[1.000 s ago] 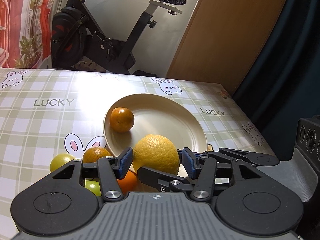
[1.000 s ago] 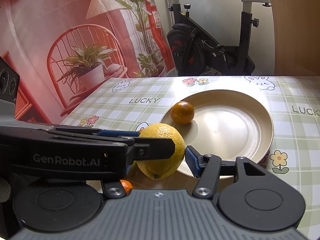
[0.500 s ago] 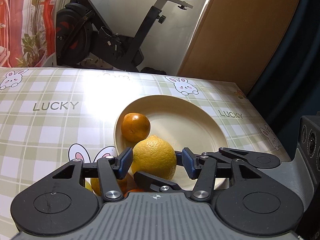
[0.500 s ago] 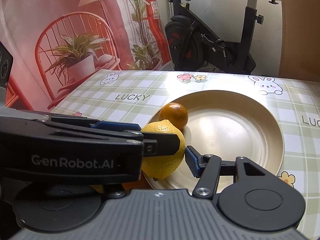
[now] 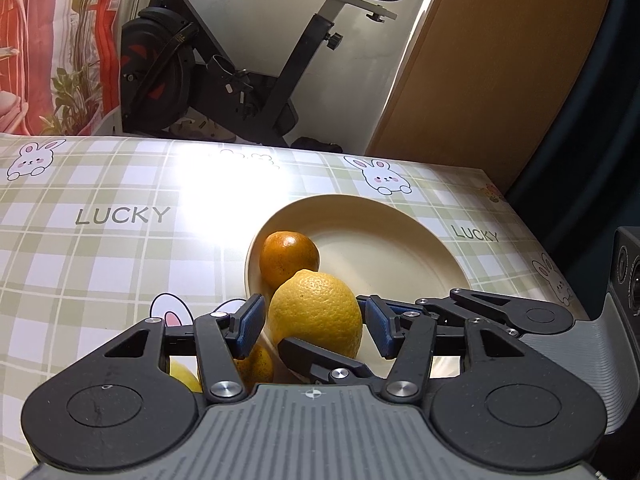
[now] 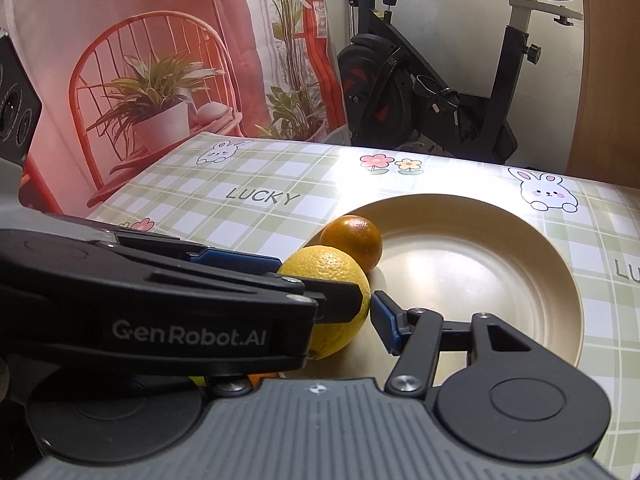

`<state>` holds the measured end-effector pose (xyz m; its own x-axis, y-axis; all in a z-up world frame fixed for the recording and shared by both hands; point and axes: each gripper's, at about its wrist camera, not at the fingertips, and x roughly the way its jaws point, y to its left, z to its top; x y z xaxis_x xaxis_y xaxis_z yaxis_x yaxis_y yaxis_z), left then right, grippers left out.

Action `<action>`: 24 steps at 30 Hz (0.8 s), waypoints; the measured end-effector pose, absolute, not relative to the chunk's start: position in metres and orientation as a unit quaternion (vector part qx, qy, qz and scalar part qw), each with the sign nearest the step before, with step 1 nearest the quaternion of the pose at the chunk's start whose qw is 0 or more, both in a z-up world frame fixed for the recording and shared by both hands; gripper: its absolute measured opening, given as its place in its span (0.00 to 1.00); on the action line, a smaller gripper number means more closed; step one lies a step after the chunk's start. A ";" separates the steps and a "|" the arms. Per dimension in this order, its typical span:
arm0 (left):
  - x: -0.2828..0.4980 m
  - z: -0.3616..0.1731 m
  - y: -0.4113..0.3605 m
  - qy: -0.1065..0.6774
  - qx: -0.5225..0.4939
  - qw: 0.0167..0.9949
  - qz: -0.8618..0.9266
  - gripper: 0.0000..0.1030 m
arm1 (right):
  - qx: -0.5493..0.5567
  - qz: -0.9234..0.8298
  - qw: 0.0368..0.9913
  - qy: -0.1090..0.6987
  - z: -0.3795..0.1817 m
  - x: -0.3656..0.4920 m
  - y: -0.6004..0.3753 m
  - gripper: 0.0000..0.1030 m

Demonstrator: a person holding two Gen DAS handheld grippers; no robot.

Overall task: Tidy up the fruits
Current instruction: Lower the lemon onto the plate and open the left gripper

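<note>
A large yellow citrus (image 5: 316,312) sits between the blue pads of my left gripper (image 5: 314,320), which is shut on it at the near left rim of the cream plate (image 5: 400,240). A small orange (image 5: 289,259) lies on the plate just beyond it. In the right wrist view the yellow citrus (image 6: 336,276) touches the orange (image 6: 352,240) on the plate (image 6: 500,280). The left gripper's body crosses in front of my right gripper (image 6: 340,312), hiding its left finger; only its right blue pad (image 6: 384,326) shows, close beside the citrus.
More fruit lies under the left gripper: an orange one (image 5: 256,364) and a yellow-green one (image 5: 182,374). The table has a green checked cloth (image 5: 100,248). An exercise bike (image 5: 240,60) stands beyond the far edge, and a wooden panel (image 5: 500,60) at the right.
My left gripper has carried the yellow citrus forward and right, from over the loose fruits to the plate's rim beside the small orange. The right gripper followed alongside.
</note>
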<state>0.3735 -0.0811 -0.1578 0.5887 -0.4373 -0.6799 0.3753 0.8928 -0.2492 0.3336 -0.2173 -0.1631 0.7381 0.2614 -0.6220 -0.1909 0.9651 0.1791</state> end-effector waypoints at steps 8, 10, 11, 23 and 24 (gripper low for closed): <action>0.354 -0.135 -0.068 0.365 -0.037 0.905 -0.217 0.57 | 0.057 0.109 0.936 0.330 -0.150 0.318 -0.226 0.57; 0.348 -0.127 -0.062 0.356 -0.038 0.909 -0.213 0.57 | 0.057 0.105 0.938 0.325 -0.144 0.312 -0.230 0.57; 0.345 -0.124 -0.059 0.352 -0.037 0.911 -0.211 0.57 | 0.058 0.103 0.939 0.323 -0.141 0.309 -0.232 0.57; 0.316 -0.071 -0.002 0.291 -0.038 0.940 -0.171 0.57 | 0.054 0.071 0.956 0.281 -0.096 0.281 -0.260 0.57; 0.314 -0.065 0.003 0.284 -0.036 0.944 -0.165 0.59 | 0.052 0.068 0.958 0.275 -0.092 0.280 -0.262 0.57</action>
<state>0.3139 0.0029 -0.0650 0.7845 -0.3317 -0.5240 0.2902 0.9431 -0.1624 0.2795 -0.2619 -0.0917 0.8394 0.1590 -0.5197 -0.1020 0.9853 0.1368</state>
